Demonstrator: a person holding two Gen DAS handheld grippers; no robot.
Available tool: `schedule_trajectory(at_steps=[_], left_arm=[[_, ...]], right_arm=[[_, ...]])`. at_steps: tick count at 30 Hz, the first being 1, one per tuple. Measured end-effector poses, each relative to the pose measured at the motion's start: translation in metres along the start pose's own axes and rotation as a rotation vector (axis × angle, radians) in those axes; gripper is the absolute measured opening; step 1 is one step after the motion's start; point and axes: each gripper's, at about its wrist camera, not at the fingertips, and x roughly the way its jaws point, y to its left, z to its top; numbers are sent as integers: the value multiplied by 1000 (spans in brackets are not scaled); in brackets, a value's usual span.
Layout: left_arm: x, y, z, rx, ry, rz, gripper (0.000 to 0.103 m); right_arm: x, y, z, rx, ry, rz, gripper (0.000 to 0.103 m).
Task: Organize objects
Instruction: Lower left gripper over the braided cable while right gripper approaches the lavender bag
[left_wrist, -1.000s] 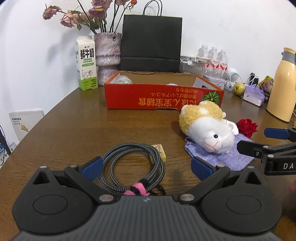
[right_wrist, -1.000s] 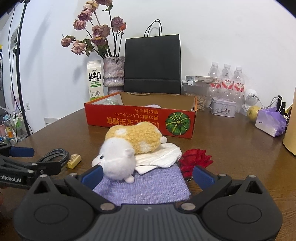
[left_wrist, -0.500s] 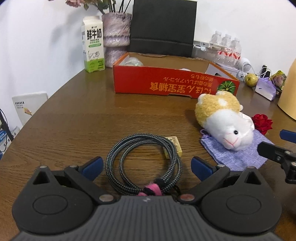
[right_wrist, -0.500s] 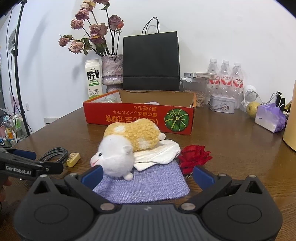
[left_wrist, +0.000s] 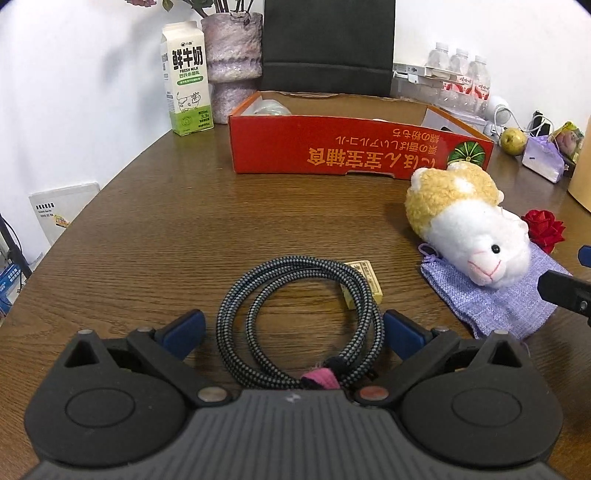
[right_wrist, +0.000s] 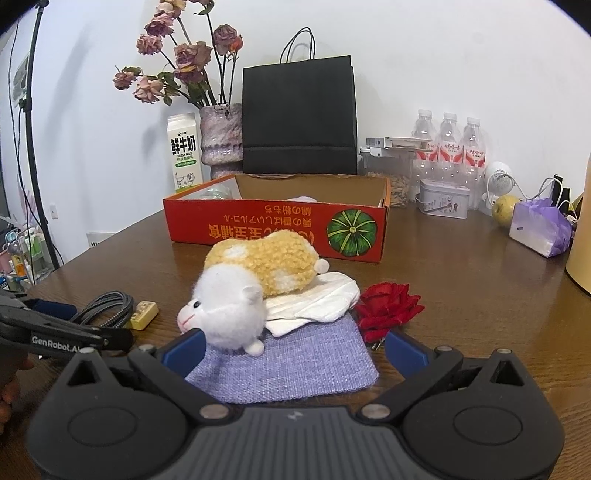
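- The left tool (left_wrist: 291, 330) is low over the wooden desk (left_wrist: 155, 229), its blue-tipped fingers spread wide and empty on either side of the coiled braided cable (left_wrist: 299, 321); from here I cannot tell whether the tips touch the coil.
- The cable lies flat near the desk's near edge, bound with a pink strap, and a small yellow block (left_wrist: 364, 282) lies just beside its far right curve.
- The right tool (right_wrist: 295, 349) is also spread and holds nothing, with the purple cloth pouch (right_wrist: 295, 365) lying between its fingers.
- A plush hamster (right_wrist: 255, 291) rests partly on the pouch and partly on a folded white cloth (right_wrist: 317, 299), its head close to the tool's left fingertip.
- A red fabric rose (right_wrist: 388, 308) sits just right of the pouch.
- The open red cardboard box (right_wrist: 277, 229) stands farther back, behind the plush.
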Motion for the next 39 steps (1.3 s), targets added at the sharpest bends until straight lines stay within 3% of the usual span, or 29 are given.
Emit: schedule_trajectory(at_steps=[12, 17, 32, 39], left_arm=[[1, -1, 1, 6, -6, -6, 102], [-3, -3, -1, 10, -32, -2, 91], [-5, 2, -1, -16, -41, -6, 90], [-5, 4, -1, -27, -44, -17, 91]], right_arm=[[3, -1, 0, 9, 15, -7, 103], [3, -2, 0, 12, 18, -10, 103], [2, -3, 0, 21, 15, -13, 103], [14, -1, 1, 7, 89, 25, 103]])
